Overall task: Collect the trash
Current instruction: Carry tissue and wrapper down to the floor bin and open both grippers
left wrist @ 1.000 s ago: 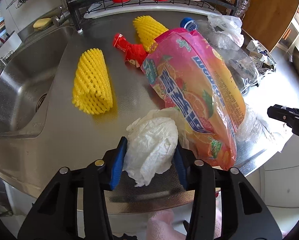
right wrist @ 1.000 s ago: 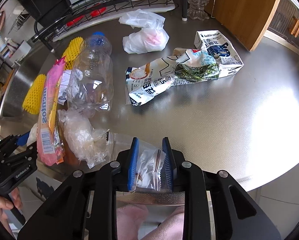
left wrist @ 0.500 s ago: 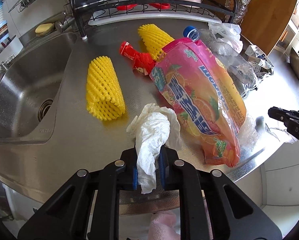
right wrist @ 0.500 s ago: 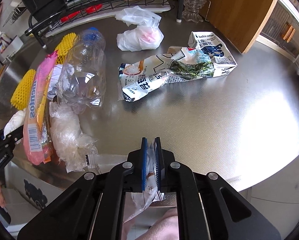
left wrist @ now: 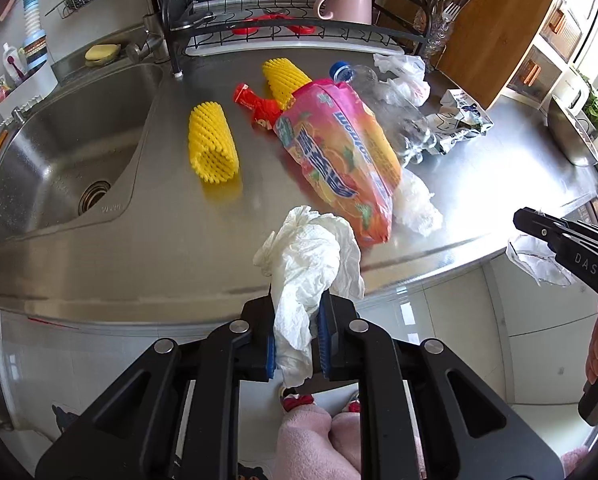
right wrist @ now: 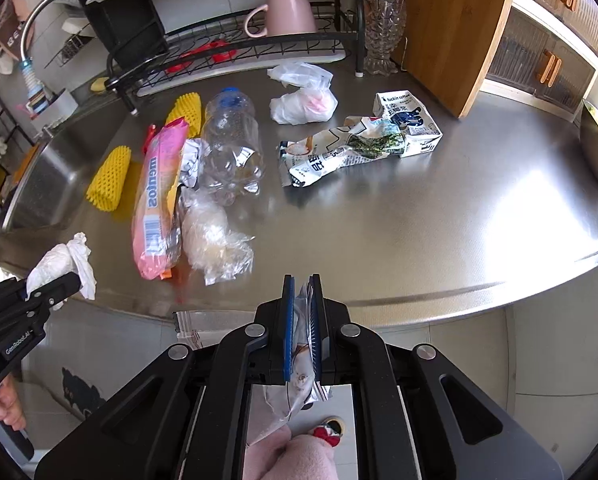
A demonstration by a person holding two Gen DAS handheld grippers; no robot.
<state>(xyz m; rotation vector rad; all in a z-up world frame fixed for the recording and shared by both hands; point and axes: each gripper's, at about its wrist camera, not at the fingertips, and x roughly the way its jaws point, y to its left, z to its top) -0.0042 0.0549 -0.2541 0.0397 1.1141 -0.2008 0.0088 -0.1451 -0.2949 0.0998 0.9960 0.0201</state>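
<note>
Both grippers hang off the counter's six-o'clock edge, the left gripper clamped on crumpled tissue, the right gripper pinching a clear wrapper, presumably bin-bound.

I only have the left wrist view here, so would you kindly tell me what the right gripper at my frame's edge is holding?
Observer: The right gripper is shut on a crumpled clear plastic wrapper that hangs down below its pads.
Operator: Thank you. Is there anything behind the crushed clear plastic bottle?
Observer: Yes, a white coffee carton with blue print lies flattened beside a torn seaweed snack packet.
Operator: And the knotted white plastic bag?
Observer: The knotted white plastic bag shows something pink inside.
</note>
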